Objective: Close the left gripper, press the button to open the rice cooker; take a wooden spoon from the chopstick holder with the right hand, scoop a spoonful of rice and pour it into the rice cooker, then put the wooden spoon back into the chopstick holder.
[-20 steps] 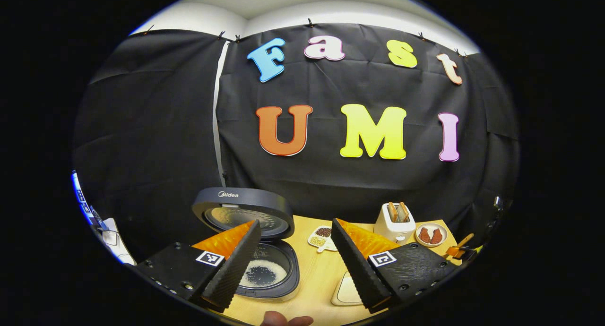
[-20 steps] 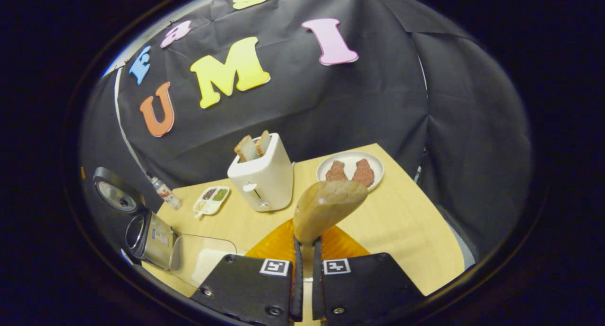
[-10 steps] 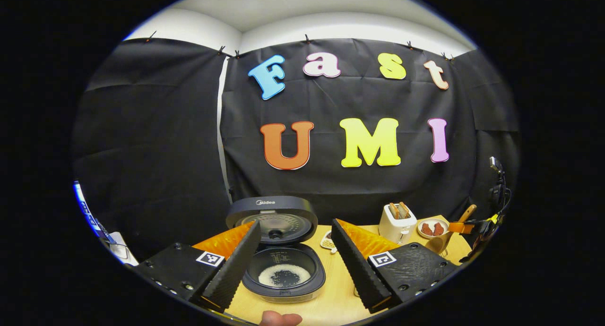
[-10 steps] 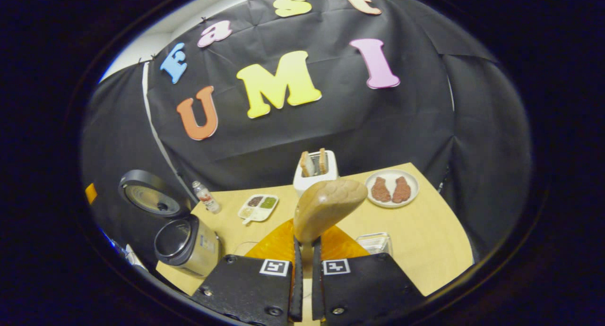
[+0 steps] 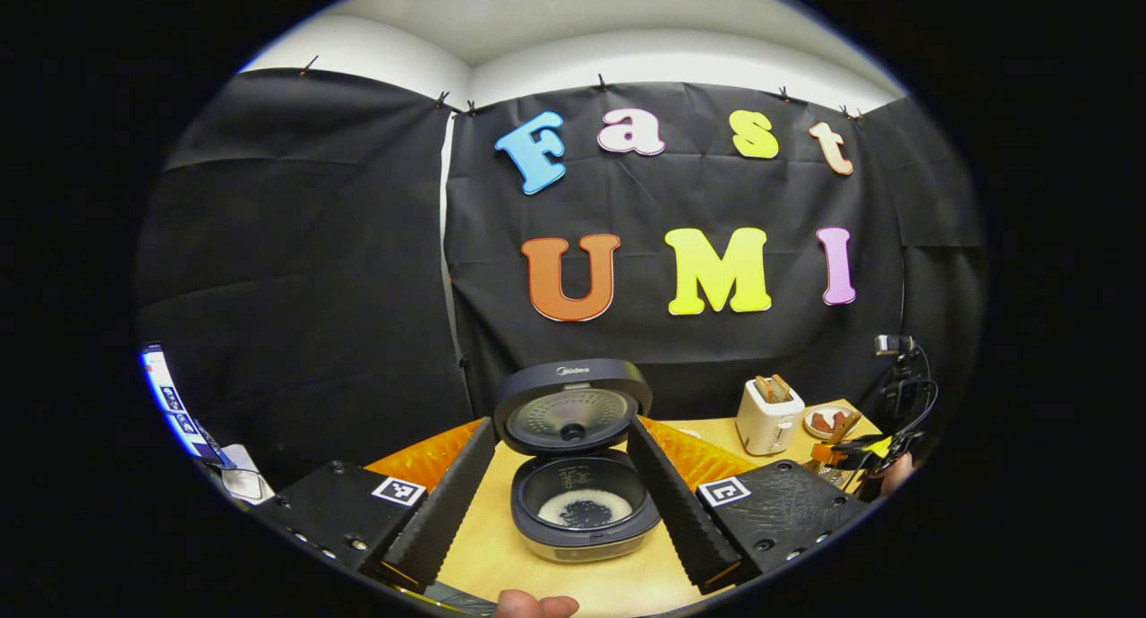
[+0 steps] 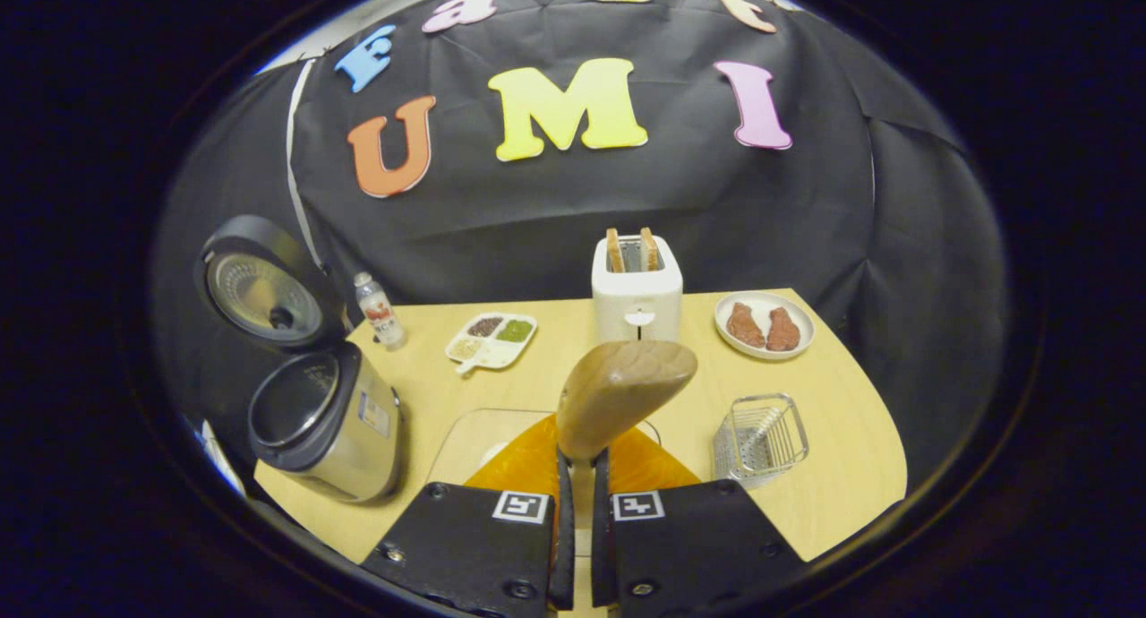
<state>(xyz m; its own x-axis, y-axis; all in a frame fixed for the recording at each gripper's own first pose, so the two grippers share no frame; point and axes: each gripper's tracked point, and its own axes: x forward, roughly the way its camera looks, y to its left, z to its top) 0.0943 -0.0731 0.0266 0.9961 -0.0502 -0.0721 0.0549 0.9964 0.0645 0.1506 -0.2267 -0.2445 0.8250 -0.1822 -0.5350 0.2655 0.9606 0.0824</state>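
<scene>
Rice (image 5: 585,510) lies in the pot of the rice cooker (image 5: 582,502), whose lid stands raised, so by my reading the pouring is done and the step in hand is the last: returning the wooden spoon (image 6: 622,394) to the chopstick holder (image 6: 761,439). The right gripper (image 6: 577,546) is clenched on the spoon's handle, both fingers pressing it, bowl raised above the table (image 6: 833,475) and apparently empty. The wire holder stands just right of the spoon's bowl, so the next move calls for swinging right, turning the spoon upright and lowering it inside before letting go. The left gripper (image 5: 560,510) hangs released, its 2 fingers spread wide with nothing between them, framing the cooker. The left gripper view looks into the pot; the right gripper view gives the holder, a toaster (image 6: 637,291) and a plate (image 6: 764,324) clearly.
</scene>
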